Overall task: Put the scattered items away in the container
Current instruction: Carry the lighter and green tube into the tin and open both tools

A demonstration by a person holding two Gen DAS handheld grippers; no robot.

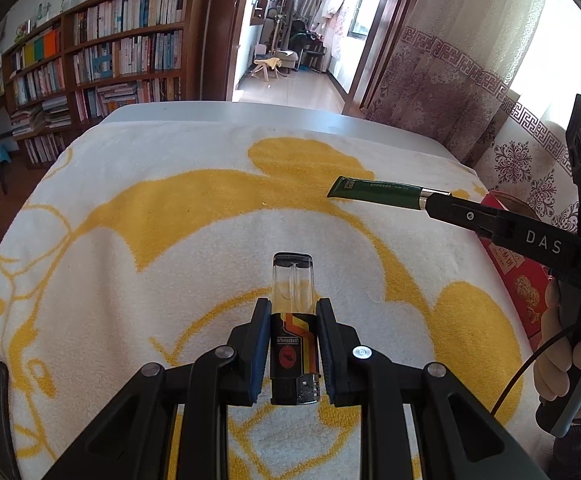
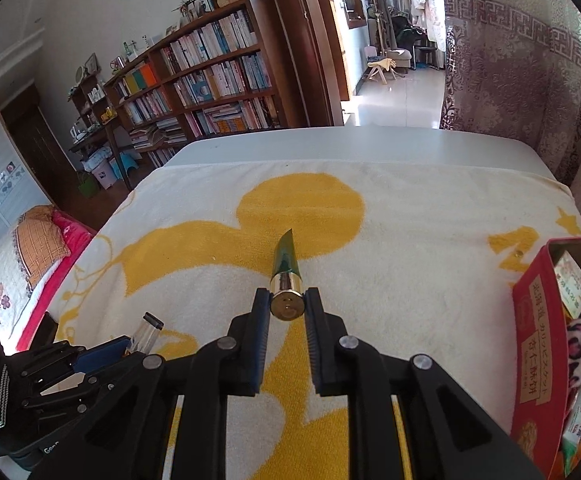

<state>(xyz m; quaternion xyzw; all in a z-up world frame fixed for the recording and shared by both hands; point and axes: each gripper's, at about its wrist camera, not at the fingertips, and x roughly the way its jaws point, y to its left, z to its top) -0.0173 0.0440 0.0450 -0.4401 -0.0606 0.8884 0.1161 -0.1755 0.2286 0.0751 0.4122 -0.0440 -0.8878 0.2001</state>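
My left gripper [image 1: 292, 312] is shut on a lighter [image 1: 293, 320] with a clear tank and a black, orange-striped label, held above the white and yellow towel [image 1: 170, 240]. My right gripper [image 2: 287, 300] is shut on the gold cap of a dark green tube [image 2: 286, 264], which points forward over the towel. The tube [image 1: 374, 191] and the right gripper [image 1: 430, 202] also show at the right of the left wrist view. The lighter's clear end [image 2: 146, 332] shows at the lower left of the right wrist view. The red box [image 2: 538, 344] stands at the right edge and holds several items.
The towel covers a grey table [image 2: 330, 144]. A bookshelf [image 1: 102, 60] stands behind on the left, curtains [image 1: 450, 80] on the right. A bed with pink bedding [image 2: 34, 248] lies left of the table. The red box [image 1: 518, 280] sits behind the right gripper.
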